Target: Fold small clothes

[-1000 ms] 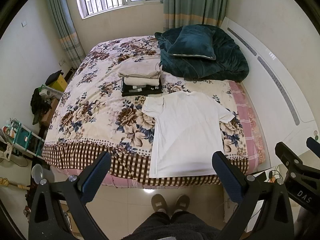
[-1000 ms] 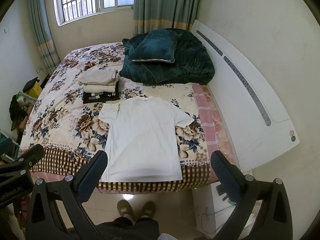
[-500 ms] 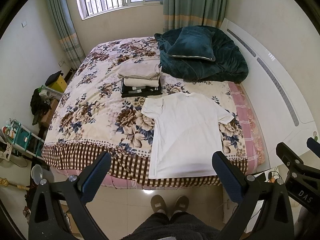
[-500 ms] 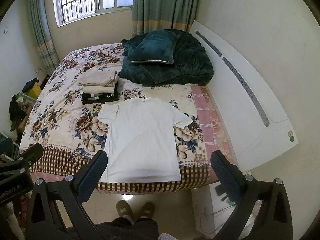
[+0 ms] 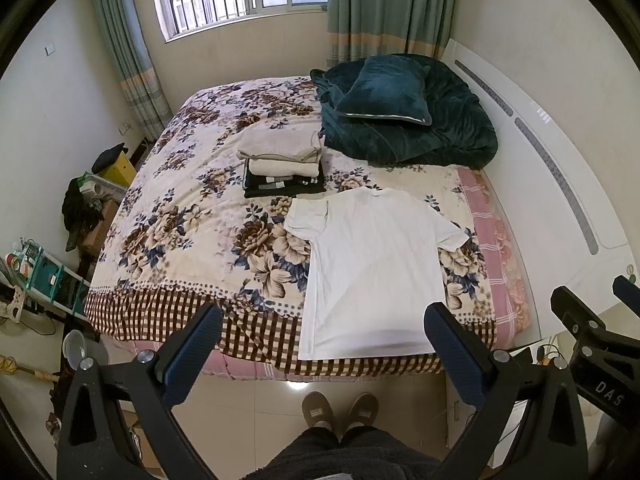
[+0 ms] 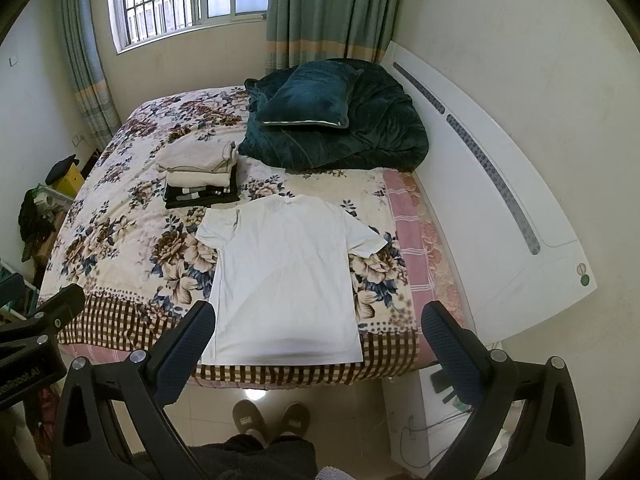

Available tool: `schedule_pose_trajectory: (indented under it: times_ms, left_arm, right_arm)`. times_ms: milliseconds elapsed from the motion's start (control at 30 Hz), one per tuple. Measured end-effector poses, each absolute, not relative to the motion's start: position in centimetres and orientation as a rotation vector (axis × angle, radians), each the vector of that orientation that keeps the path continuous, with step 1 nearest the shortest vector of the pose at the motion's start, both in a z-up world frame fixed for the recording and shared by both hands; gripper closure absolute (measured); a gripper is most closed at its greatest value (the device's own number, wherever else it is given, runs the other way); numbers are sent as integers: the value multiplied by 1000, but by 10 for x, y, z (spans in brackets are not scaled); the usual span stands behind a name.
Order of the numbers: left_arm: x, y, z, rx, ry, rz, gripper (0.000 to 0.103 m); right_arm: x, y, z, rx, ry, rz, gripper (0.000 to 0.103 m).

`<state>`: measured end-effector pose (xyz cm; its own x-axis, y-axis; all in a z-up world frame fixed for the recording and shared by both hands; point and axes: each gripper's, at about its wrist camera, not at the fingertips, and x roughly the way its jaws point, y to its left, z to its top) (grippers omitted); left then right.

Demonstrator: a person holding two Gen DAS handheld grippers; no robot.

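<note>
A white T-shirt (image 5: 372, 268) (image 6: 286, 276) lies spread flat on the near right part of the floral bed, hem toward me, left sleeve slightly creased. Behind it sits a stack of folded clothes (image 5: 282, 162) (image 6: 200, 178), beige on top and black beneath. My left gripper (image 5: 322, 354) is open and empty, held above the floor before the bed's near edge. My right gripper (image 6: 318, 344) is open too, with nothing between its fingers, at the same distance. Each gripper's frame shows at the side of the other's view.
A dark green duvet and pillow (image 5: 404, 116) are heaped at the head of the bed by the white headboard (image 5: 560, 184). Clutter and a shelf (image 5: 44, 276) stand on the floor at left. The person's slippered feet (image 5: 340, 408) are on the tiles.
Both views have shifted slightly; the bed and shirt sit a touch lower and nearer. The grippers remain open and nothing on the bed has moved.
</note>
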<state>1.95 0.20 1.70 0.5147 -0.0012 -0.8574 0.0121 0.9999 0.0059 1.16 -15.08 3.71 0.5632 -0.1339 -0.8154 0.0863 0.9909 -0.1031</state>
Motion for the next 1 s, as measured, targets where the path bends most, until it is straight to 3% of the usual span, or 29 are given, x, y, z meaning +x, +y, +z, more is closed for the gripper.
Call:
schedule_pose_trajectory:
  times_ms: [1000]
  left_arm:
    - [27,5,26,11,1023,-10,0]
  right_arm:
    - [12,-149,37,-49,963,-131,0]
